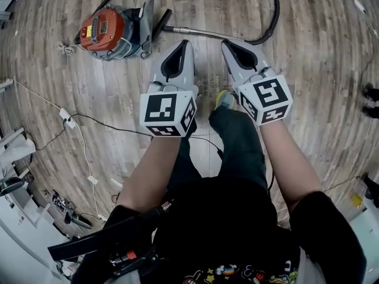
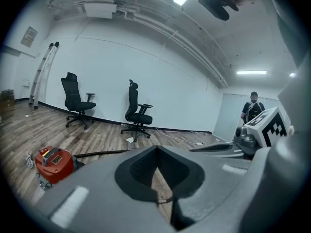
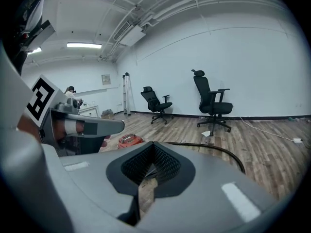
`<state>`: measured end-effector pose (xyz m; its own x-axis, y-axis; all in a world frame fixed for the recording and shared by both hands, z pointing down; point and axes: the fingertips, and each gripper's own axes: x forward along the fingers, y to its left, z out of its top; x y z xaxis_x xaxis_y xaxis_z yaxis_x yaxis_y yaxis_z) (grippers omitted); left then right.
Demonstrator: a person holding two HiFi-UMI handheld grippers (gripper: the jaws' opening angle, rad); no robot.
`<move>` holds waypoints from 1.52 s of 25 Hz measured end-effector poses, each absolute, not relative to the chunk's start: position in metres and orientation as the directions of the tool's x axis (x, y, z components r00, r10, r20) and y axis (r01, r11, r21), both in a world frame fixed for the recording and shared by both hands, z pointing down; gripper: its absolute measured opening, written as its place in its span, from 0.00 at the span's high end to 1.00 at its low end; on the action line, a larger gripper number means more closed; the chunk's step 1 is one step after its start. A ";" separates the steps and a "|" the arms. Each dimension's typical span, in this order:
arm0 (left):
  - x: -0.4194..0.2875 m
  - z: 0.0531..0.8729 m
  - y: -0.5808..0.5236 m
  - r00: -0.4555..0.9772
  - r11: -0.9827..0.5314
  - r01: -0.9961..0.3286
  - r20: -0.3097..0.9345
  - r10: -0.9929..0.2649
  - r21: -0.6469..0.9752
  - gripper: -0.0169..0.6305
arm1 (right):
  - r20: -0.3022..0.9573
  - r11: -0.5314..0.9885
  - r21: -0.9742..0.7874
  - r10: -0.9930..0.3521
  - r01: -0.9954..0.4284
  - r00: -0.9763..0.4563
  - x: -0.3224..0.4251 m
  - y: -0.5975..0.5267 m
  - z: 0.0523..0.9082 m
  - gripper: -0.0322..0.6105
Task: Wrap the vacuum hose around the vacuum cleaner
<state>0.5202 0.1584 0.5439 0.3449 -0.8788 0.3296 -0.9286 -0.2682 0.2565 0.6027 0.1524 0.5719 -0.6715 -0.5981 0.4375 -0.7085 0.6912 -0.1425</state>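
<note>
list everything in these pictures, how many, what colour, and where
vacuum cleaner: one, red and grey, on the floor ahead, left
hose: one, black, curving over the floor ahead, right, not wrapped
wand: one, silver, flat on the floor between vacuum cleaner and hose
office chairs: two, black, by the far white wall
ladder: one, pale metal, leaning on the wall left of the chairs
power strip: one, white, on the floor at left, with a white cable
bystander: one, dark clothes, far right
floor: wood planks, brown-grey
left gripper: one, grey, jaws shut, empty
right gripper: one, grey, jaws shut, empty
</note>
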 end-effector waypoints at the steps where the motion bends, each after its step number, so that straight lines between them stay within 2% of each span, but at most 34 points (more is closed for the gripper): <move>1: 0.520 0.556 0.157 0.341 -0.263 -0.930 0.335 -0.878 0.258 0.97 | 0.443 0.699 -0.137 -0.591 -0.702 -0.675 0.602 0.150 0.584 0.92; 17: 0.511 0.787 0.107 0.279 -0.159 -0.938 0.400 -0.873 0.308 0.97 | 0.525 0.780 -0.084 -0.494 -0.620 -0.693 0.581 0.098 0.816 0.91; 27: 0.499 0.940 0.082 0.235 -0.083 -0.940 0.454 -0.860 0.330 0.97 | 0.597 0.883 -0.029 -0.360 -0.468 -0.717 0.556 0.077 0.974 0.89; 32: 0.499 0.990 0.076 0.237 -0.090 -0.944 0.468 -0.851 0.316 0.97 | 0.627 0.913 -0.009 -0.313 -0.407 -0.714 0.551 0.067 1.040 0.88; 38: 0.489 1.036 0.076 0.189 -0.024 -0.944 0.480 -0.857 0.330 0.97 | 0.670 0.934 0.009 -0.271 -0.358 -0.691 0.550 0.059 1.106 0.84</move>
<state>0.4886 0.0758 1.0362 0.1894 -0.8568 0.4796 -0.9438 -0.0241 0.3296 0.5496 0.0591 1.1057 -0.6906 -0.2713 0.6705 -0.3579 0.9337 0.0092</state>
